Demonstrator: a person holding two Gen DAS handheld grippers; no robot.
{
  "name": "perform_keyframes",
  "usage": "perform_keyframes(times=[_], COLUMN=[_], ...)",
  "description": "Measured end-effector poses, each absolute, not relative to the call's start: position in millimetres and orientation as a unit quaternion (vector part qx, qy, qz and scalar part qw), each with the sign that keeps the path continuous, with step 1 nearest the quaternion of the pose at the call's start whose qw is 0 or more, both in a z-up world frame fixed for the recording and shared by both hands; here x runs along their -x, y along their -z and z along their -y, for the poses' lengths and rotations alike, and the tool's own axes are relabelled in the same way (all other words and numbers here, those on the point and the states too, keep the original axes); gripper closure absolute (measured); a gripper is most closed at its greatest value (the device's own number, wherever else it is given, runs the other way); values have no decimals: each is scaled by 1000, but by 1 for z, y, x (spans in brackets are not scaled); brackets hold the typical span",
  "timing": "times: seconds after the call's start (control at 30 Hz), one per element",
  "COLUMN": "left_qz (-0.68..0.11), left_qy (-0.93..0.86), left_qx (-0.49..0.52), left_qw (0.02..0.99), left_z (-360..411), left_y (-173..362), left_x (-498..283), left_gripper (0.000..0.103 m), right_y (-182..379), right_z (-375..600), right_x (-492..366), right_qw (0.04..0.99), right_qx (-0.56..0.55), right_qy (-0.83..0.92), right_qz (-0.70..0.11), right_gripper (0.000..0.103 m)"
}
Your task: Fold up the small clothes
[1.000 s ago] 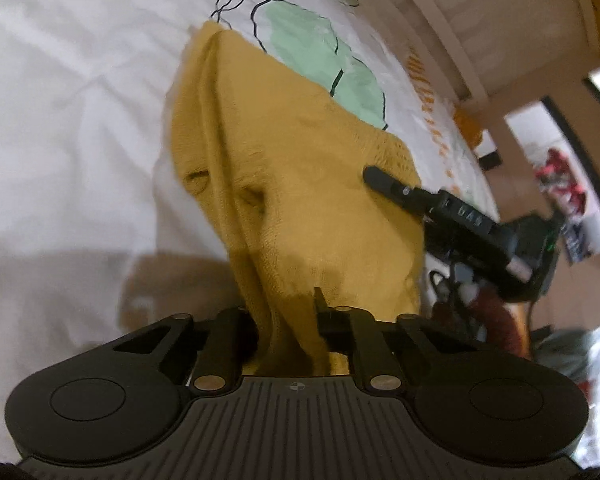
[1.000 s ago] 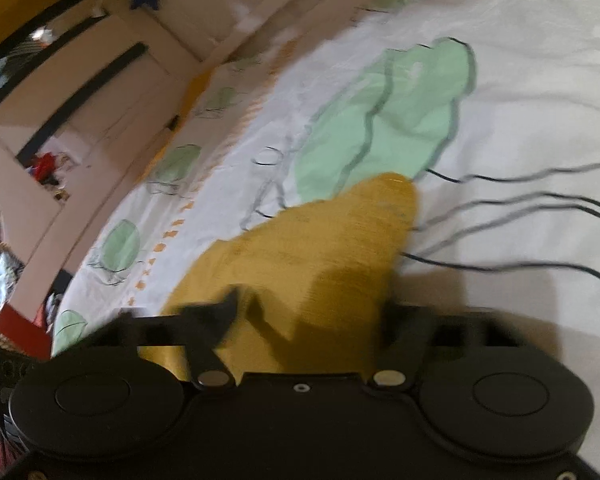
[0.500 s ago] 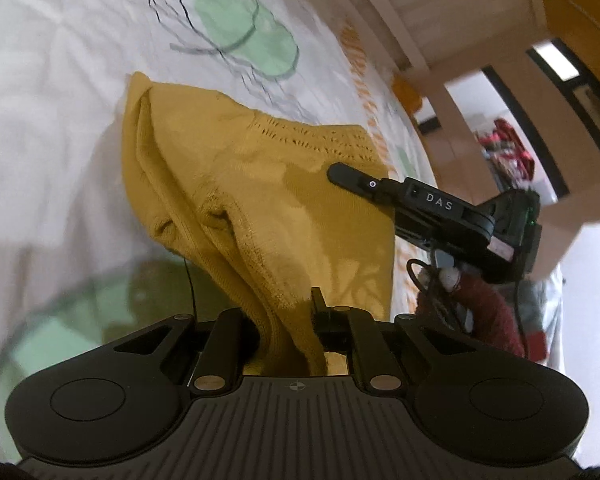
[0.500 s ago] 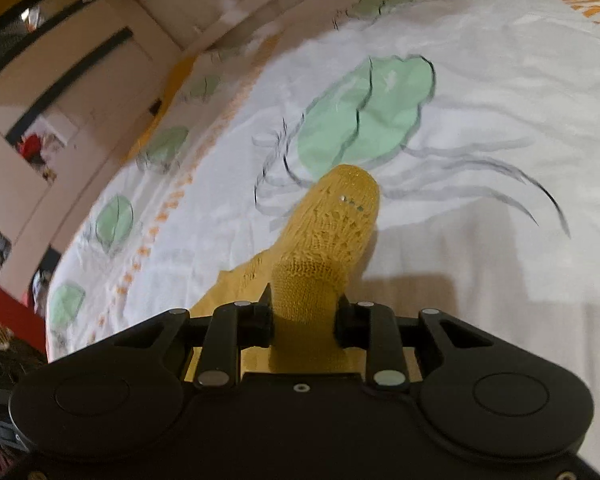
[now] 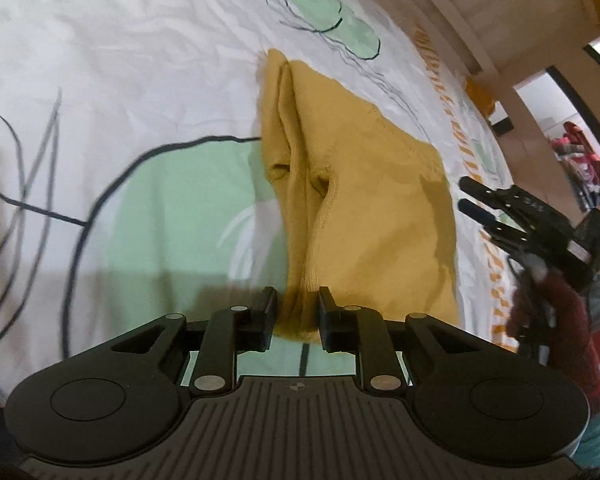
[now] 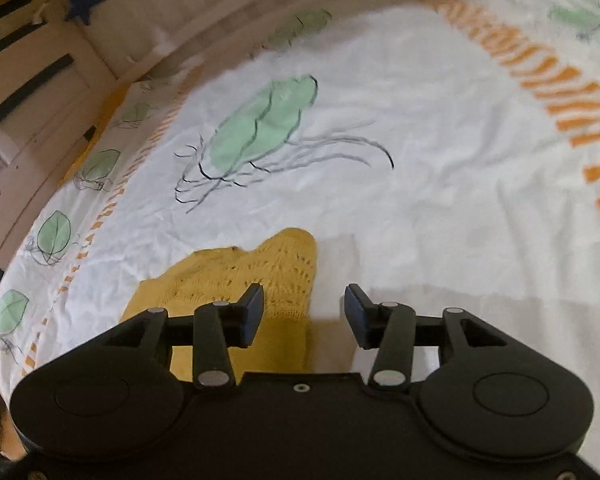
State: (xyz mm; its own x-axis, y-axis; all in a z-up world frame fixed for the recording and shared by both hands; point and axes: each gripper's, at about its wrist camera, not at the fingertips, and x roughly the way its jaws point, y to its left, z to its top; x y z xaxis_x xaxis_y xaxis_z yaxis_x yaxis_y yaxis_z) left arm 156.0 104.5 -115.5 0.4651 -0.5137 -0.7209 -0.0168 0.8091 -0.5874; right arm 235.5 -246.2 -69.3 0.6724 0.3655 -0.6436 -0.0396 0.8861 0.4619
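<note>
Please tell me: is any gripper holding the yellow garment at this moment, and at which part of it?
The left hand-held gripper has a bunched edge of the yellow knit garment between its opening jaws. The right hand-held gripper is opening and holds nothing; the garment lies beneath it.

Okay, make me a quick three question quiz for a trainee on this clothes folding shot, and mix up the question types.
1. True or false: the right gripper is clamped on the yellow knit garment.
2. What lies between the fingers of the left gripper?
A. a bunched edge of the garment
B. bare sheet
C. a sock
3. Fill in: the garment lies on a white bedsheet printed with green ____.

Key:
1. False; its jaws are opening and the garment lies beside the left finger, not pressed.
2. A
3. leaves
</note>
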Motion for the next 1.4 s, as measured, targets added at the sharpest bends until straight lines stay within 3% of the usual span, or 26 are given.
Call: perform_keyframes(times=[0.13, 0.47, 0.8, 1.03, 1.4], left_qz=[-478, -401, -389, -404, -420], left_qy=[134, 137, 167, 141, 124], left_qx=[226, 133, 82, 99, 152], left_qw=[838, 896, 902, 898, 886], left_z=[-98, -59, -23, -45, -67], left_y=[101, 56, 66, 109, 104], left_x=[-150, -161, -212, -219, -210], left_gripper=[82, 80, 79, 78, 79], right_y=[63, 53, 56, 58, 49], right_z=[244, 202, 193, 181, 146], right_x=[-215, -164, -165, -168, -217], right_qw=[892, 914, 921, 924, 923], right_qx=[-220, -111, -80, -48, -19], right_qy=[-126, -178, -180, -195, -207], right_qz=[-374, -348, -336, -326, -323], right_gripper=[48, 45, 44, 44, 44])
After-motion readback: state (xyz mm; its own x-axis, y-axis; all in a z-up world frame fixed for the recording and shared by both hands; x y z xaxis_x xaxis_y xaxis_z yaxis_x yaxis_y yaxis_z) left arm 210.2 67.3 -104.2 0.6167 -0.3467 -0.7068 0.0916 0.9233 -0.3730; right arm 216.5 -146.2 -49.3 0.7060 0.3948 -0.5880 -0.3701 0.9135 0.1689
